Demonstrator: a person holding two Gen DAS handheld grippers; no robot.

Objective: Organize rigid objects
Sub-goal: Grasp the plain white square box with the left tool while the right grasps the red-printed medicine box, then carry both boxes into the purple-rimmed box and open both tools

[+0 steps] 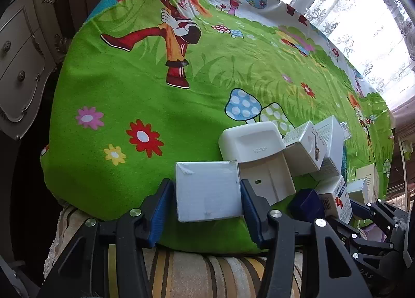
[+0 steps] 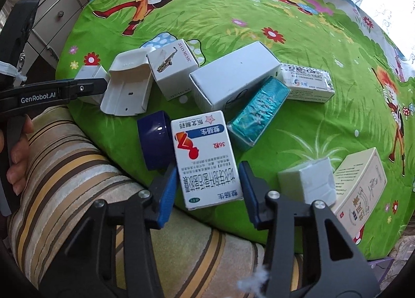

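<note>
We see the left gripper (image 1: 207,199) clamped on a plain white square box (image 1: 208,190) with scuffed shrink-wrap, at the near edge of the green cartoon-print cloth (image 1: 129,85) on the counter. The right gripper (image 2: 207,189) is clamped on a tall white medicine box (image 2: 205,158) with blue and red print, lying near the cloth's near edge. Just left of it sits a dark blue box (image 2: 155,140), and farther off a teal box (image 2: 256,111) and a saxophone-printed box (image 2: 173,67).

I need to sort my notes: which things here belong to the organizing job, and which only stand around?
Job: plain white square box between left gripper pads; white medicine box with red figure between right gripper pads.
Around: green cartoon cloth; cream carved drawer cabinet.
</note>
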